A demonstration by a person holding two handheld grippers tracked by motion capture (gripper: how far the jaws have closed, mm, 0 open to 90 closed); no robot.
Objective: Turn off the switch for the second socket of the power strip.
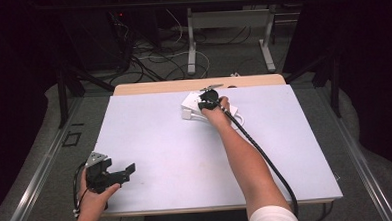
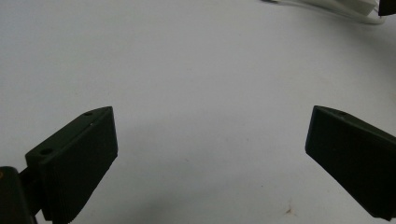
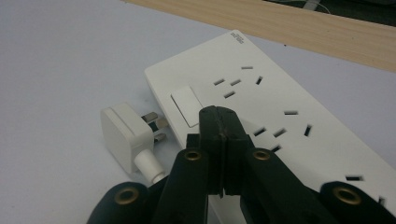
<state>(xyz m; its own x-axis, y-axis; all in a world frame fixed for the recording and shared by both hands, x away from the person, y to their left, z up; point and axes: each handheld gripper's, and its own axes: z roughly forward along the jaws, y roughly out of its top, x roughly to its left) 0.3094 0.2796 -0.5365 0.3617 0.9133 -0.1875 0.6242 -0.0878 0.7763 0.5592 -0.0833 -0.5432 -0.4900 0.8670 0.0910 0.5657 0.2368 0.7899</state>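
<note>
**Closed tongs over the strip's switch**

The bench point(image 1: 150, 142) carries a white power strip point(image 3: 280, 93) near its far edge, a flat slab with rows of socket slots and a white rocker switch point(image 3: 187, 105) at one end. In the right gripper view its long axis runs from upper left to lower right. A white plug point(image 3: 126, 135) lies just beside the switch end, pins towards the strip. The right tongs point(image 3: 223, 122) are closed, empty, tips at the switch. The left tongs point(image 2: 210, 140) gape wide over bare bench.
</note>
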